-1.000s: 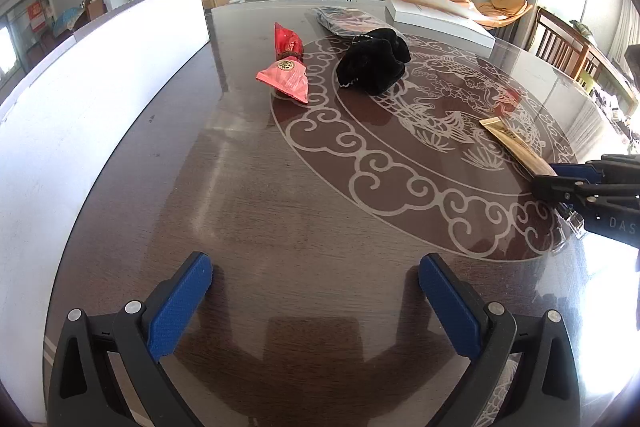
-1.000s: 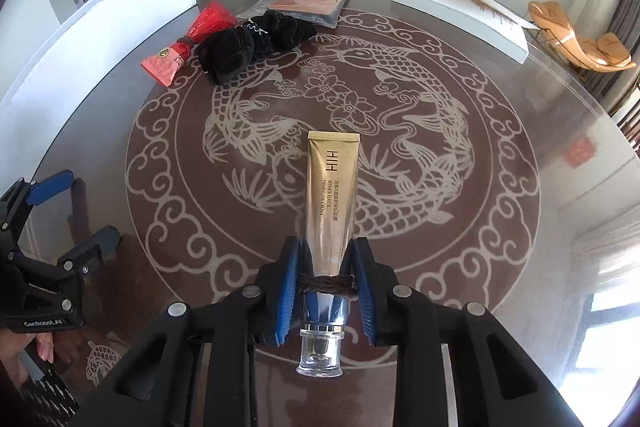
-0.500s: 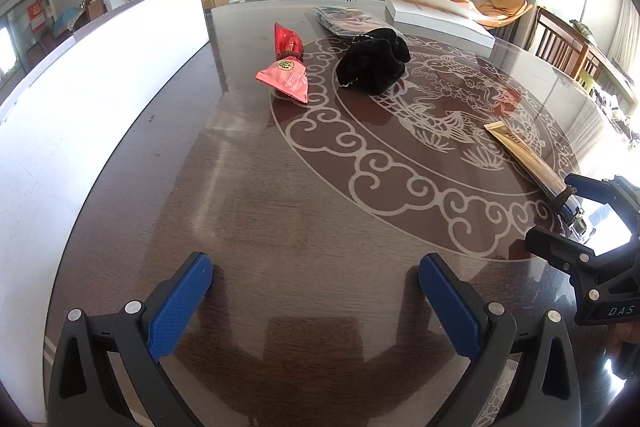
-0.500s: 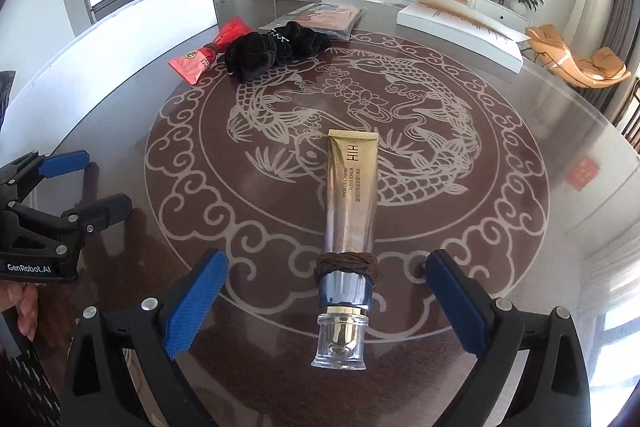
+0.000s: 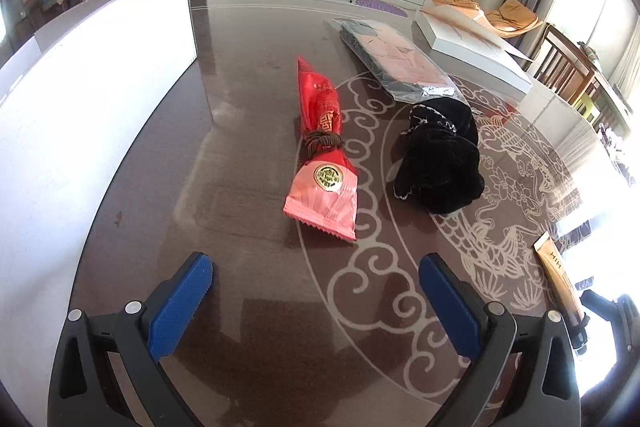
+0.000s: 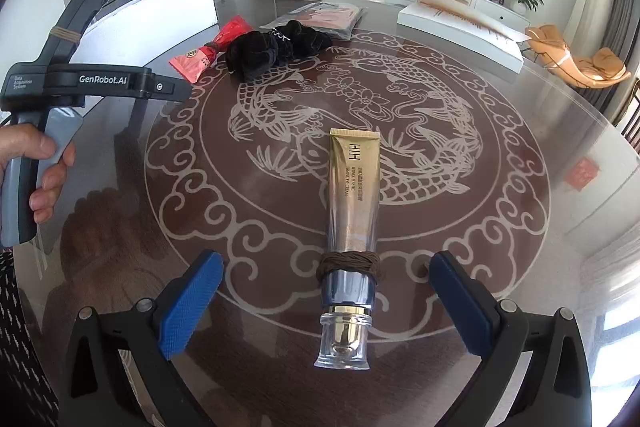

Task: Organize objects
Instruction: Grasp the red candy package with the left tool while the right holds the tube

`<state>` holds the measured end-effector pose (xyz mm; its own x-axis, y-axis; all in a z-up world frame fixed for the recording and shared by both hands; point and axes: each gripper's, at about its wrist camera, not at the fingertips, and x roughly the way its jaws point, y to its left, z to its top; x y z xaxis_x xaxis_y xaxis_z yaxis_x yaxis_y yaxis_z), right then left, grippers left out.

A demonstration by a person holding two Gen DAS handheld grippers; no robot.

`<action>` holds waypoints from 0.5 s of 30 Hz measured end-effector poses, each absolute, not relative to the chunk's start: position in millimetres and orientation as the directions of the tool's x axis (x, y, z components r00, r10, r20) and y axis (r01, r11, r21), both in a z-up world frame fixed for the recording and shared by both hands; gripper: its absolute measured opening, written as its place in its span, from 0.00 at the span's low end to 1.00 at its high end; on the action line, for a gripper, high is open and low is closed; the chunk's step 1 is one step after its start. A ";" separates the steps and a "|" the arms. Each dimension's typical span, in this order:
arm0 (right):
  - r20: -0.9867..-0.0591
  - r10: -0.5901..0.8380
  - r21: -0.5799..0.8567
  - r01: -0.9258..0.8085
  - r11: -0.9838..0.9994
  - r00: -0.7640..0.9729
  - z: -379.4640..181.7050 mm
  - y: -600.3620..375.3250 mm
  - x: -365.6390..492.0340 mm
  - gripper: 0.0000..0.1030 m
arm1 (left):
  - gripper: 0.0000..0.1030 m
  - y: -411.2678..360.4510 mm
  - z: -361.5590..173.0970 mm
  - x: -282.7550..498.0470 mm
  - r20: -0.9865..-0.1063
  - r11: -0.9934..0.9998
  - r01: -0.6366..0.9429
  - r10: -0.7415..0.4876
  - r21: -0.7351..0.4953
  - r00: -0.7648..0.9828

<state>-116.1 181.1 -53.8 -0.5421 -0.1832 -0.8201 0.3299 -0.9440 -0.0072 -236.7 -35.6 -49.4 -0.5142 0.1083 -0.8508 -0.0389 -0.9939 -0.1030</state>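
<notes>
The gold tube (image 6: 354, 187) lies flat on the desk (image 6: 520, 131), its clear cap toward the right gripper (image 6: 326, 301) and its crimped end pointing away over the fish pattern. A brown cord (image 6: 348, 265) is wound round its neck. The cap and neck sit between the blue pads, touching neither: the right gripper's jaws are spread wide and the tube rests free.

The left gripper (image 5: 316, 301) is also spread, with only bare desk between its pads. Ahead of it lies a red packet (image 5: 322, 163), tied at the waist with a brown cord, its pink serrated end nearest the gripper. Just right of the packet sits a black cloth bundle (image 5: 438, 157), apart from it. Beyond them lies a clear bag (image 5: 396, 63), its near end touching the bundle.

In the left wrist view the tube shows only as a gold strip at the right edge, its cap lost in window glare. In the right wrist view a hand (image 6: 32, 171) holds the left gripper's handle at the left edge; its pads are hidden there. The packet's print is too small to read.
</notes>
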 end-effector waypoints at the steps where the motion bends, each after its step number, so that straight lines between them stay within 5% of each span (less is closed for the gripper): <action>1: -0.820 -0.183 -0.007 0.330 -0.944 -0.543 -53.8 181.0 -115.7 1.00 | 1.00 -34.1 -49.8 -243.2 -0.849 -0.994 -0.041 0.106 -0.098 -0.517; 3: -0.820 -0.183 -0.007 0.330 -0.944 -0.543 -53.9 181.1 -115.6 1.00 | 0.98 -30.5 -49.5 -253.6 -0.842 -0.996 -0.040 0.085 -0.075 -0.532; 8: -0.819 -0.181 -0.008 0.326 -0.945 -0.544 -53.8 181.6 -115.3 1.00 | 0.29 -26.5 -44.1 -269.8 -0.815 -0.996 -0.091 0.073 -0.026 -0.575; 15: -0.819 -0.172 -0.007 0.310 -0.951 -0.548 -54.0 184.0 -116.0 1.00 | 0.29 -22.3 -44.5 -200.3 -0.809 -0.993 -0.113 0.079 -0.016 -0.583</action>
<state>-116.0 184.0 -54.0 -0.5479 -0.1725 -0.8186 0.3095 -0.9509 -0.0068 -200.3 -22.3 -44.5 -0.5831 0.0789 -0.8086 -0.1129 -0.9935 -0.0155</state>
